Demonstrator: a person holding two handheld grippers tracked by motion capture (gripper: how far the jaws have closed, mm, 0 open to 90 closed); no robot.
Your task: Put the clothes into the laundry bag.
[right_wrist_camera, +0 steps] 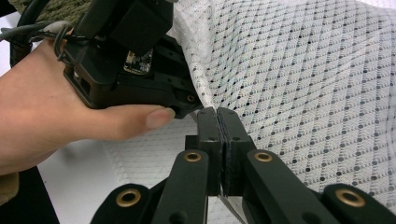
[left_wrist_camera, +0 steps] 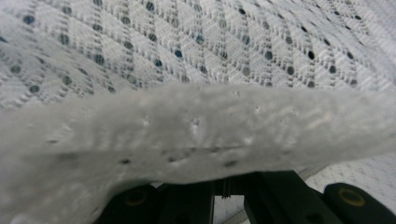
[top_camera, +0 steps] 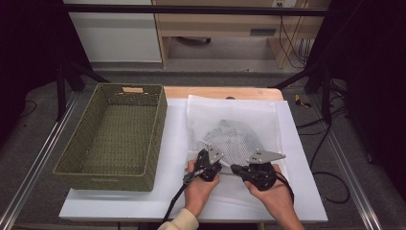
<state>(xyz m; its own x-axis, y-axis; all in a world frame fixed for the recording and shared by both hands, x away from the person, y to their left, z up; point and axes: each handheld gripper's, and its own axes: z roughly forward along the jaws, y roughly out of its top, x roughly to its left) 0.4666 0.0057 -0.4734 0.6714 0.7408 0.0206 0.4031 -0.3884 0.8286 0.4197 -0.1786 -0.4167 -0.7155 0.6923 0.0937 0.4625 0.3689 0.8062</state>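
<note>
surface: white sheet over it | woven basket: olive green, left side, small tan tag on far rim, writing too small to read | mesh bag: white, diamond weave with dark dots, lying mid-surface right of the basket | left hand-held gripper: clenched on the mesh bag's near edge | right hand-held gripper: clenched on the same edge, just beside

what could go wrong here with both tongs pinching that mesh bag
1. The left tongs and right tongs pinch the mesh bag close together on one edge, so lifting could leave the rest sagging and dragging.
2. The thin mesh might slip out or snag.
3. The basket rim could catch it.
</note>
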